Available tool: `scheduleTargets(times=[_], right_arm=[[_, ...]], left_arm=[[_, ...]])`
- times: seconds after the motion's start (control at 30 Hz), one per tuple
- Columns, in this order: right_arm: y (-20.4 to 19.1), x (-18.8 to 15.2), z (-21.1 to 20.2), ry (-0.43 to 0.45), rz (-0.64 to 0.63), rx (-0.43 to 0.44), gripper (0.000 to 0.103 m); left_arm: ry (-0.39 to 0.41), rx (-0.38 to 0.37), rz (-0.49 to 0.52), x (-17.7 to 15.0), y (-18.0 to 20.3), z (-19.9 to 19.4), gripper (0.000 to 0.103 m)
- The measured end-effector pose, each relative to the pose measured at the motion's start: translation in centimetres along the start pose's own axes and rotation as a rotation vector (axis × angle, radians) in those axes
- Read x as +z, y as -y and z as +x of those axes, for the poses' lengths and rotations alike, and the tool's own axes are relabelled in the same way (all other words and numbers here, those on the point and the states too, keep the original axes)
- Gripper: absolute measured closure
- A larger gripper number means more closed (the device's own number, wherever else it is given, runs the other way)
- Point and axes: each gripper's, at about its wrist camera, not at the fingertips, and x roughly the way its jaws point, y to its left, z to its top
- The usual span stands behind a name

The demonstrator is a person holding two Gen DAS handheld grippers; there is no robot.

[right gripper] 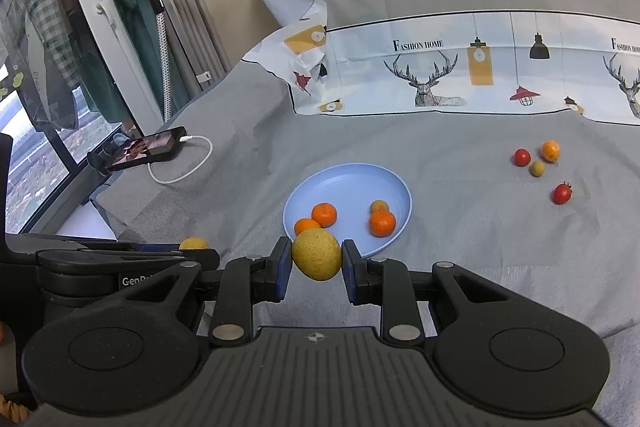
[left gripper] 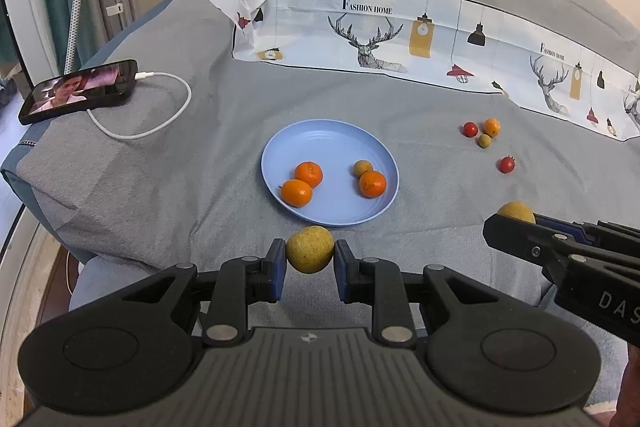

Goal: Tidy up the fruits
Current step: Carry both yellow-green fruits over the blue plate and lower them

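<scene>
While its lower half is being hidden behind the left gripper (right gripper: 192, 253), a yellow fruit (left gripper: 311, 249) is being clamped just short of the blue plate (left gripper: 280, 147). An egg-shaped fruit (right gripper: 317, 254), long axis seemingly tilted left-up, is being pinched by the right gripper (right gripper: 316, 263) before the plate.

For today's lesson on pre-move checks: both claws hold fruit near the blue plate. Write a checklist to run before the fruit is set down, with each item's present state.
1. Left claw grips its yellow fruit: ok.
2. Right claw grips its yellow fruit: ok.
3. Blue plate has free room: ok.
4. Fruit directly over plate: not ok, both short of the near rim.
5. All loose fruit collected: not ok; red tomato remains on the bedspread.
</scene>
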Motion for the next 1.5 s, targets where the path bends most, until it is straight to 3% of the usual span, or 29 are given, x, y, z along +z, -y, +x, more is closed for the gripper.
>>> scheduleTargets(times=[0.87, 1.27, 1.5], right_arm=[[2.5, 0.4, 6.9, -0.128, 0.067, -0.018, 0.075], [4.3, 2.8, 13.8, -0.157, 0.078, -0.033, 0.075], [4.7, 3.9, 18.8, -0.169, 0.008, -0.056, 0.075]], left_arm=[[-0.097, 0.020, -0.025, 3.3, -0.7, 6.8, 0.075], [-0.134, 0.041, -0.001, 8.0, -1.1, 13.8, 0.075], [-0.176, 0.052, 0.013, 10.0, -1.1, 19.1, 0.075]])
